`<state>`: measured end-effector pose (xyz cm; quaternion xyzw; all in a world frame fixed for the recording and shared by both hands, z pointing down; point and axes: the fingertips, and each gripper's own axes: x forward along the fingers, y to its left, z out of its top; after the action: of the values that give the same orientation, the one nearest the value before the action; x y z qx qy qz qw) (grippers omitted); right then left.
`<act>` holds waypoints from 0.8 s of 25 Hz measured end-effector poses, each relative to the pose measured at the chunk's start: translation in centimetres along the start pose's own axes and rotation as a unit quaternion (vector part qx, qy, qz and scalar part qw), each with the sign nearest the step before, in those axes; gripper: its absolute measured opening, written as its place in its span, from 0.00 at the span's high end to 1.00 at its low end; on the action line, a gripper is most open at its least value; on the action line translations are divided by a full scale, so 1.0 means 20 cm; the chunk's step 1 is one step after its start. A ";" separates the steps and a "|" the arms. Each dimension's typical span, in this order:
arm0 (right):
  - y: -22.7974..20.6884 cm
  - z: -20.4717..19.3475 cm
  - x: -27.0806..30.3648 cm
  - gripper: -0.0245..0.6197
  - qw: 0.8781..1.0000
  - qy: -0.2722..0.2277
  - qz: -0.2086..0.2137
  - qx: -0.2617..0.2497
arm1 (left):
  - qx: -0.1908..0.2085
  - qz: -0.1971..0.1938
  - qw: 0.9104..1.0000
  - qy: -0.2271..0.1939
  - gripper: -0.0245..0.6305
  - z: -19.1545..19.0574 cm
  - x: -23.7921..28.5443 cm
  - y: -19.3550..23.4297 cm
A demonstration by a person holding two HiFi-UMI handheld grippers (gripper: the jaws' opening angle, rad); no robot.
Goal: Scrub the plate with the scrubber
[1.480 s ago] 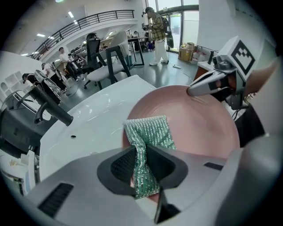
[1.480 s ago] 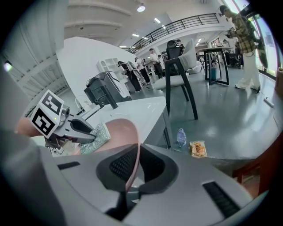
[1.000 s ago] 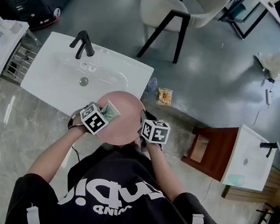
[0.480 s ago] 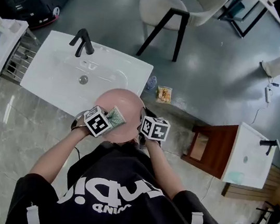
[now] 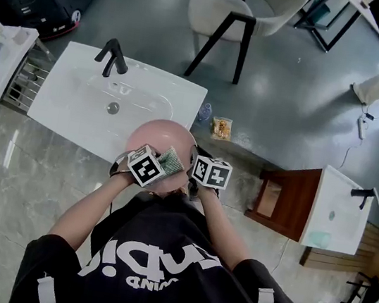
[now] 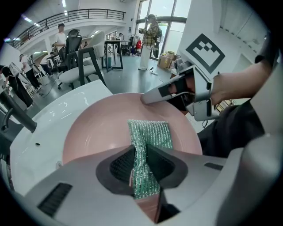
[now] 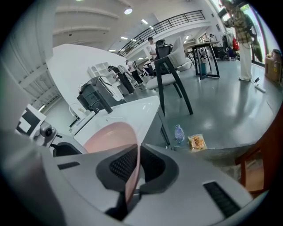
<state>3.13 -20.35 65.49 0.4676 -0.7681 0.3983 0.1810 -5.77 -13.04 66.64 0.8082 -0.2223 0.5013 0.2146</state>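
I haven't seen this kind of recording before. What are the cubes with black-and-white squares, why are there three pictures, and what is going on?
There is no robot here. A person holds a two-jaw gripper in each hand, and the marker cubes are part of those grippers. The head view looks steeply down from a camera on the person's head. The other two views come from a camera riding on each gripper, looking along its jaws. The right gripper is shut on the rim of a pink plate, holding it over the near corner of a white sink with a black faucet. The left gripper is shut on a green scrubber, which lies against the plate's face. On the floor beside the sink are a small bottle and a snack packet.
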 end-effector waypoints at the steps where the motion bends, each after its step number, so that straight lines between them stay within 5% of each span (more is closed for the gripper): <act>1: 0.00 0.00 0.00 0.92 1.000 0.004 0.005 0.002 | -0.004 0.001 1.000 -0.005 0.82 0.02 0.01 0.00; 12: 0.01 0.00 0.00 0.92 0.998 0.037 0.029 -0.029 | -0.004 0.017 1.000 -0.021 0.82 0.17 0.06 0.05; 20: 0.00 -0.01 -0.02 0.92 0.998 0.042 0.032 -0.036 | -0.049 0.016 0.998 -0.044 0.80 0.20 0.07 0.16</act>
<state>3.20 -19.94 65.38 0.4185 -0.7882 0.3956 0.2169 -4.20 -18.10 66.60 0.8141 -0.2691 0.4573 0.2359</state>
